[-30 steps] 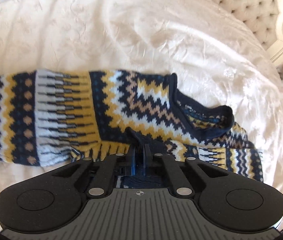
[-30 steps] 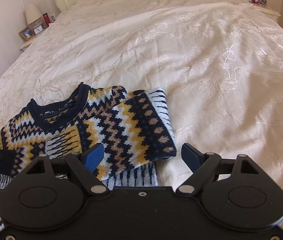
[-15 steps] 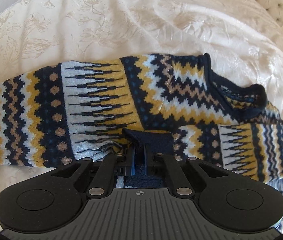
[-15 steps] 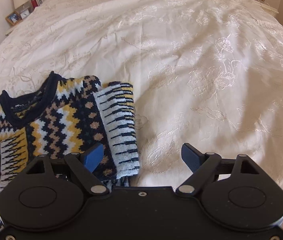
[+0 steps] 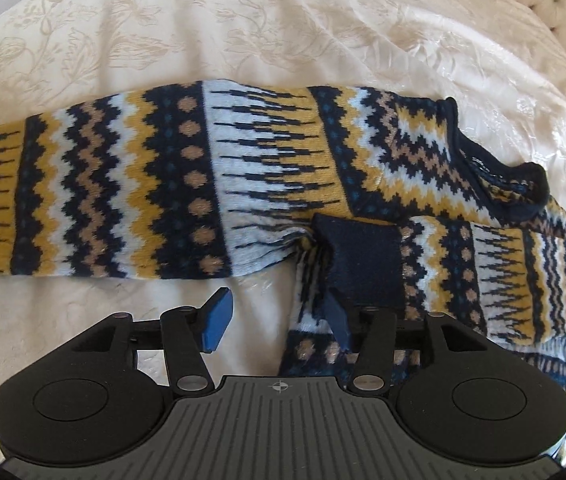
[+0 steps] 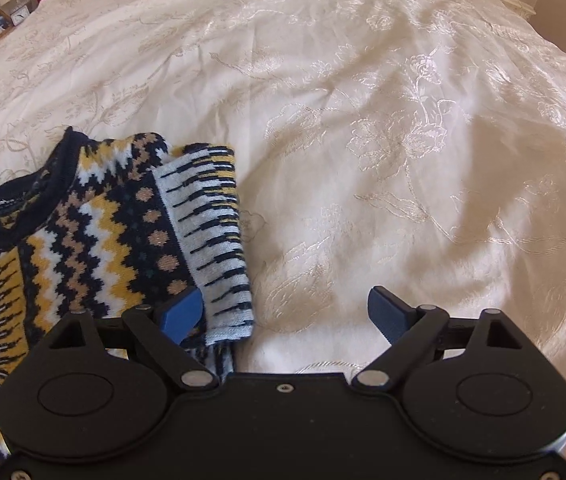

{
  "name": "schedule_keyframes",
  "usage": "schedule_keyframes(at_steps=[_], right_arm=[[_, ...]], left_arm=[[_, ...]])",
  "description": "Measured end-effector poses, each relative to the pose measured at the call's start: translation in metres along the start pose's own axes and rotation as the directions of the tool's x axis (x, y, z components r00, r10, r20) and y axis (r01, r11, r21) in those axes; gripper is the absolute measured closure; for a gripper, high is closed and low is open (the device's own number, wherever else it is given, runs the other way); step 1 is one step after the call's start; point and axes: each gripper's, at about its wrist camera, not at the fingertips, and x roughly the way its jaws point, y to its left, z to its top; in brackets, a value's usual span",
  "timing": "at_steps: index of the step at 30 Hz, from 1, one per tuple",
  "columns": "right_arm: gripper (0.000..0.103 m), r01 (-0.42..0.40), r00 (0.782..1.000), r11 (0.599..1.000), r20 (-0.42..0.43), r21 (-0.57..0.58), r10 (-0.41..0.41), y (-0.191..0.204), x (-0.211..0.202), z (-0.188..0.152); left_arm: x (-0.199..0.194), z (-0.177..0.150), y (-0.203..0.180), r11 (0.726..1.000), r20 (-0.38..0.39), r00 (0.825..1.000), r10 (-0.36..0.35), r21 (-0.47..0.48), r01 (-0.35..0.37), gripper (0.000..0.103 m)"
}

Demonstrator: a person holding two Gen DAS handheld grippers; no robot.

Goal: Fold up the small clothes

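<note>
both grippers now stand apart: the left gripper [image 5: 279, 320], clamped on the navy cuff [image 5: 359, 264] a moment ago, has let it drop onto the sweater [image 5: 187, 184] on the bed [image 6: 363, 120], right gripper [image 6: 287, 312] idle beside, so the sleeve fold looks finished.

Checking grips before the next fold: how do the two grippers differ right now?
The left gripper has one finger against the sweater's navy cuff; the right gripper mostly faces bare bedspread. The sweater lies right of the left gripper, left of the right. Both are open, holding nothing.
</note>
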Motion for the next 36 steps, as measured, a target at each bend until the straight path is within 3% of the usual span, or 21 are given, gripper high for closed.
schedule_keyframes(at_steps=[2, 5, 13, 19, 29, 36], right_arm=[[0.008, -0.029, 0.999, 1.0, 0.015, -0.011, 0.029, 0.007, -0.013, -0.004], [0.005, -0.084, 0.996, 0.996, 0.021, -0.026, 0.084, 0.02, -0.028, -0.014], [0.001, -0.227, 0.974, 0.972, -0.009, -0.063, 0.226, 0.068, -0.062, -0.05], [0.001, -0.347, 0.936, 0.936, -0.089, -0.06, 0.341, 0.107, -0.071, -0.072], [0.001, -0.367, 0.93, 0.92, -0.087, -0.14, 0.358, 0.165, -0.092, -0.083], [0.001, -0.364, 0.931, 0.918, -0.087, -0.159, 0.355, 0.194, -0.1, -0.086]], left_arm=[[-0.008, -0.004, 0.01, 1.0, 0.013, 1.0, 0.013, -0.015, -0.012, 0.041], [-0.021, -0.011, 0.027, 0.999, 0.044, 0.999, 0.023, -0.049, -0.021, 0.036], [-0.043, -0.022, 0.089, 0.988, 0.085, 0.994, 0.07, -0.142, -0.058, 0.033], [-0.06, -0.025, 0.145, 0.971, 0.129, 0.986, 0.104, -0.227, -0.073, 0.027], [-0.096, -0.011, 0.236, 0.909, 0.238, 0.953, 0.186, -0.409, -0.075, 0.026], [-0.09, 0.005, 0.284, 0.874, 0.242, 0.947, 0.211, -0.481, -0.071, 0.026]])
